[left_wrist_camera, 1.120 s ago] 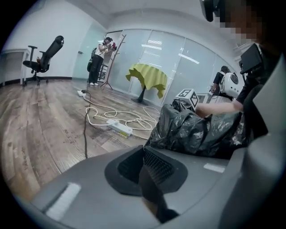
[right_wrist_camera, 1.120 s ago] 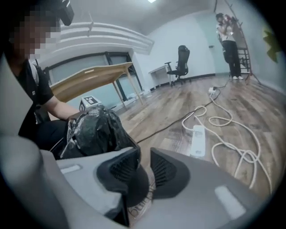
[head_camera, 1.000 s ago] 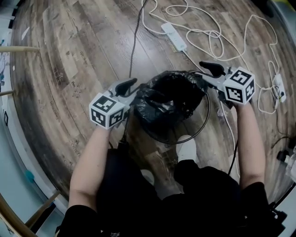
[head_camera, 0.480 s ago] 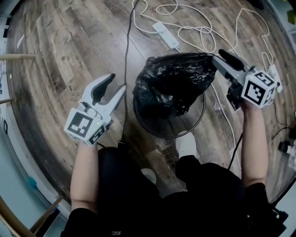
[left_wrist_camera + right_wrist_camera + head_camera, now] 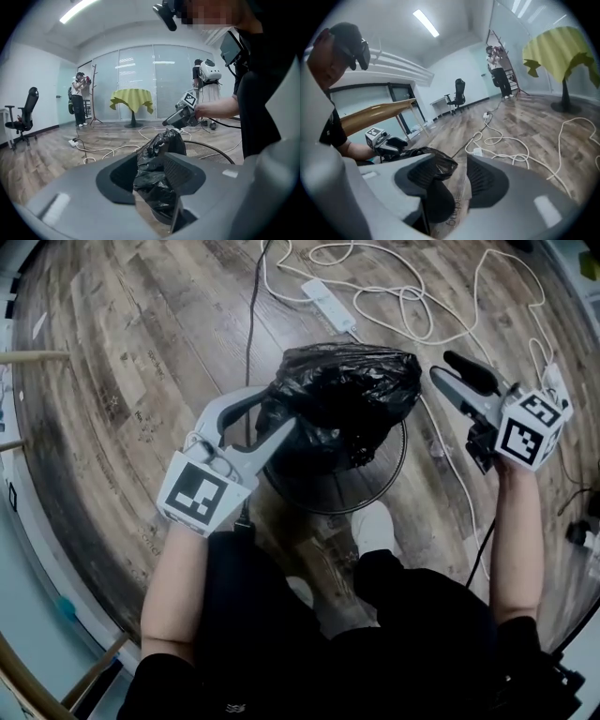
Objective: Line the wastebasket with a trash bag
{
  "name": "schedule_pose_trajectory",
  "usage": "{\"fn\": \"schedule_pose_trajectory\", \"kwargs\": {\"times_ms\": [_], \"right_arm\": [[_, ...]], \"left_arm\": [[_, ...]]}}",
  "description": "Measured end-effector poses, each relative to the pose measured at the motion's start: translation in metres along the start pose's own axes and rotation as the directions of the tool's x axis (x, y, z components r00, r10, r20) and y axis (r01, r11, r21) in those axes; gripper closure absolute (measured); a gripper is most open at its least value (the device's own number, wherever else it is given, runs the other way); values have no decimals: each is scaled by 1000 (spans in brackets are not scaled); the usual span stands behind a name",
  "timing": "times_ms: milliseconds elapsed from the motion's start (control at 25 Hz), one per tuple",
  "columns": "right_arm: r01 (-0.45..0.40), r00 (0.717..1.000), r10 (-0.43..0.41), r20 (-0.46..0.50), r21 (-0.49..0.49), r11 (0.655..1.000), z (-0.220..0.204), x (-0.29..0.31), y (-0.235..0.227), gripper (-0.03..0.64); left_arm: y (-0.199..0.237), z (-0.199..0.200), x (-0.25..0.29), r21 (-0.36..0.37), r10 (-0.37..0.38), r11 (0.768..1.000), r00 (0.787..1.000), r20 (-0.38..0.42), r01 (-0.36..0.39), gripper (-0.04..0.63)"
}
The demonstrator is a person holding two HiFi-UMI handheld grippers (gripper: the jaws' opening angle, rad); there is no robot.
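The black trash bag (image 5: 342,399) stands bunched up above the round wire wastebasket (image 5: 384,488) on the wood floor. My left gripper (image 5: 279,411) is at the bag's left side, one fingertip against the plastic. Its jaws have opened wider within the last second and stand open. In the left gripper view the bag (image 5: 159,154) shows in the gap between the pads, unpinched, with the basket rim (image 5: 211,152) behind. My right gripper (image 5: 442,368) hangs at the bag's top right corner, open. In its own view a fold of bag (image 5: 426,157) lies over one pad, with floor showing beside it.
A white power strip (image 5: 328,292) and looped white cables (image 5: 412,306) lie on the floor beyond the basket, and a black cable (image 5: 248,324) runs to its left. My shoe (image 5: 375,531) is beside the basket. Farther off stand a yellow-draped table (image 5: 133,101), an office chair (image 5: 23,119) and people.
The bag came up out of the basket with the right gripper. The left gripper let go, swung out left, then came back in to the bag's side, higher than before.
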State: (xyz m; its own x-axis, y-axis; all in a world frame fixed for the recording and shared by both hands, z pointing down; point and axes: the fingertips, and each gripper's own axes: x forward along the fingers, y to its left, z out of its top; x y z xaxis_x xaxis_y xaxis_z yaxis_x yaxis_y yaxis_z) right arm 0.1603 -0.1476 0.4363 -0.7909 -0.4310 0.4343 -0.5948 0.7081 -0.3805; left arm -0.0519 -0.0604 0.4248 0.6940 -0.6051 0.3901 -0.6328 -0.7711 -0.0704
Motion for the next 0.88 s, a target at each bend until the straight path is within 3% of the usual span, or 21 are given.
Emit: {"fn": "schedule_pose_trajectory", "kwargs": {"times_ms": [120, 240, 320, 400, 520, 640, 760, 880], "right_arm": [[-50, 998, 56, 40, -136, 989, 13, -3, 40, 417], [-128, 992, 129, -20, -309, 942, 3, 9, 97, 417], [-127, 989, 77, -128, -453, 883, -14, 18, 116, 417], [-91, 977, -39, -210, -572, 815, -31, 29, 118, 417], [-40, 971, -126, -206, -653, 756, -41, 44, 114, 444], [4, 977, -144, -156, -667, 745, -38, 40, 108, 611], [15, 986, -118, -119, -640, 769, -33, 25, 103, 614], [25, 990, -98, -103, -551, 834, -38, 6, 89, 614]], "left_arm": [[2, 1, 8, 10, 4, 1000, 1000, -2, -4, 411], [-1, 0, 18, 19, -31, 999, 999, -15, 32, 400], [-3, -9, 25, 43, -40, 998, 997, -65, 43, 399], [-5, -24, 30, 106, -29, 993, 989, -147, 45, 393], [-11, -37, 34, 198, -13, 979, 975, -221, 58, 410], [-15, -39, 30, 199, -18, 978, 977, -213, 61, 567], [-8, -31, 16, 128, -24, 991, 988, -154, 45, 586], [1, -28, -3, 79, -15, 997, 993, -120, 25, 586]]}}
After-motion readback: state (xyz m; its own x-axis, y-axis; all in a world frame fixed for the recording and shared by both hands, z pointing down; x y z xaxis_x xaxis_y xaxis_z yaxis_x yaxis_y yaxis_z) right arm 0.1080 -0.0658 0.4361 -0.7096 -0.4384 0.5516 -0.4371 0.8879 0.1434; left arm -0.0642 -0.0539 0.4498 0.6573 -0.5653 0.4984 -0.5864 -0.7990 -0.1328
